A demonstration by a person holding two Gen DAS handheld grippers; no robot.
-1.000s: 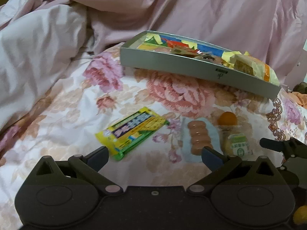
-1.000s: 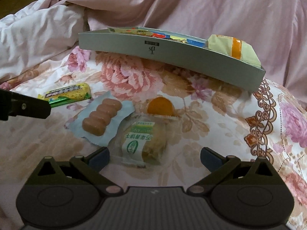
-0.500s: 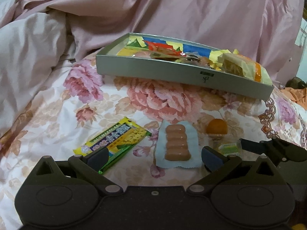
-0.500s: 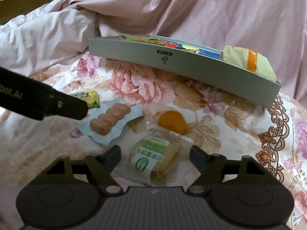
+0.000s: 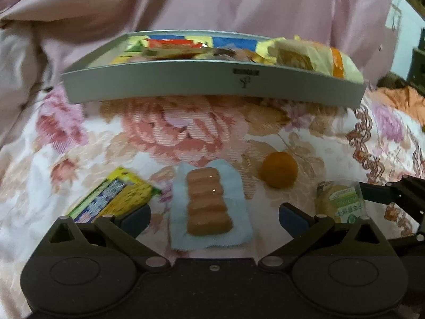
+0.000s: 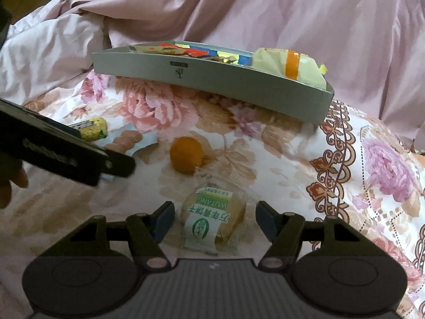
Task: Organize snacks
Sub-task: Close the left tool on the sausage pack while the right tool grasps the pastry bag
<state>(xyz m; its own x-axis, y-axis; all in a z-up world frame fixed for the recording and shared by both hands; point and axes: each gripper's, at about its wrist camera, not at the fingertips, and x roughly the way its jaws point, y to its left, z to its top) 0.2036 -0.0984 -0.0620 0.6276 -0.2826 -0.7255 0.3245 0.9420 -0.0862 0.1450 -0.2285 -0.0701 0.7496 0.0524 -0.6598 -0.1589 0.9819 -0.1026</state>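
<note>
On the floral bedspread lie a pack of brown sausages on light blue wrap [image 5: 208, 202], a yellow-green snack bar [image 5: 114, 199], an orange ball-shaped snack [image 5: 279, 168] and a clear-wrapped green-labelled pastry [image 6: 212, 219]. A grey box [image 5: 212, 82] filled with snack packets stands behind them. My left gripper [image 5: 213, 216] is open with the sausage pack between its fingers. My right gripper [image 6: 215, 219] is open, its fingers on either side of the pastry. The sausage pack [image 6: 127, 141], snack bar [image 6: 91, 130], orange snack [image 6: 187, 155] and box [image 6: 212, 81] also show in the right wrist view.
A pink duvet [image 6: 265, 13] is bunched up behind and to the left of the box. The left gripper's body [image 6: 61, 154] crosses the left of the right wrist view. The right gripper's finger [image 5: 385, 194] shows at the right of the left wrist view.
My left gripper moved right, from facing the yellow-green bar to straddling the sausage pack. My right gripper advanced onto the pastry and its fingers narrowed around it.
</note>
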